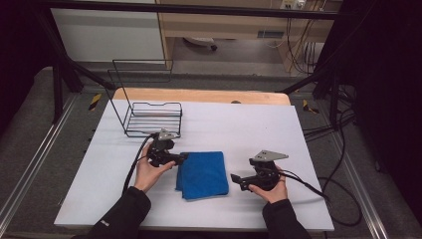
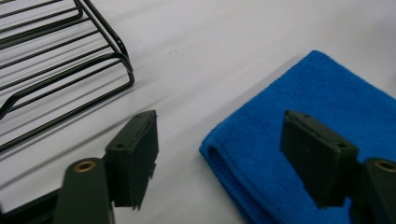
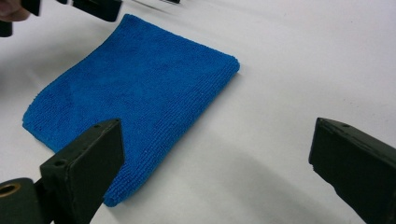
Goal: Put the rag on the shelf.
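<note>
A lab recording bay — black frame struts ring a white-topped table. Loose cables trail over grey carpet — floor rails alongside.

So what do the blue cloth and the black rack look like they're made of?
Blue cloth: soft microfibre or terry, judging by its fuzzy ribbed pile and stitched folded edge. Black rack: thin bent wire, probably coated metal, with a slightly glossy sheen.
</note>
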